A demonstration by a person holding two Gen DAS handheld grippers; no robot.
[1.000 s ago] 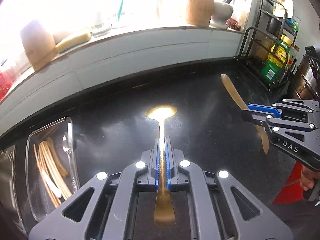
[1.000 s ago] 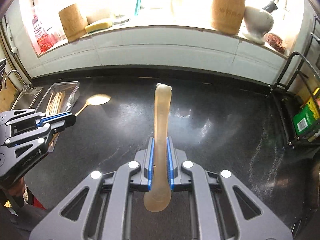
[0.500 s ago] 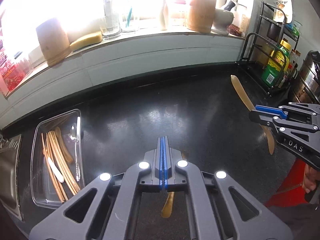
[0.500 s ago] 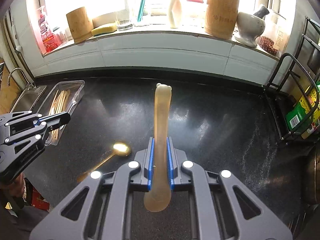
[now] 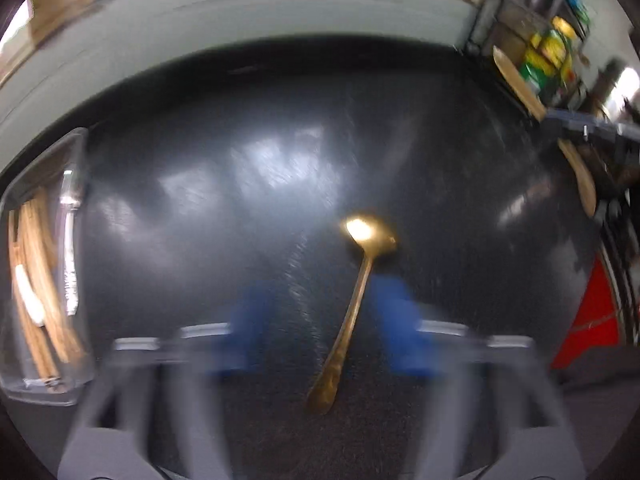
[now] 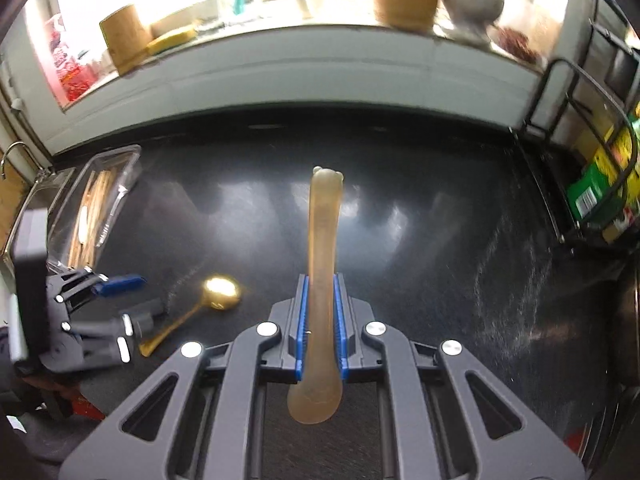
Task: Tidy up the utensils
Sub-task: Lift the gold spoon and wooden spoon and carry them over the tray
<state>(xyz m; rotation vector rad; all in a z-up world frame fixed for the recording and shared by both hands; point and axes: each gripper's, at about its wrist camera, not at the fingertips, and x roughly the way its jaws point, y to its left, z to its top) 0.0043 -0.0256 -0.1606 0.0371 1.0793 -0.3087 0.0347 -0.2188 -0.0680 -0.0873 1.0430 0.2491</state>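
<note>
A gold spoon point(image 5: 352, 304) lies loose on the black counter point(image 5: 280, 168), bowl away from me. My left gripper point(image 5: 324, 320) is open, blurred by motion, its blue pads either side of the spoon's handle. In the right wrist view the spoon point(image 6: 200, 312) lies just right of the left gripper point(image 6: 124, 300). My right gripper point(image 6: 320, 312) is shut on a translucent tan spoon point(image 6: 322, 264) and holds it above the counter; it also shows at the right of the left wrist view point(image 5: 516, 80).
A clear tray point(image 5: 76, 216) at the left holds wooden chopsticks, a silver spoon and a white utensil; it shows in the right wrist view too point(image 6: 124, 160). A wire rack point(image 6: 592, 128) with packages stands at the right. Holders and jars line the windowsill point(image 6: 280, 52).
The gold spoon dropped out of my left gripper onto the counter. The left gripper has since opened and tilted down over it. The right gripper keeps holding the tan spoon.
</note>
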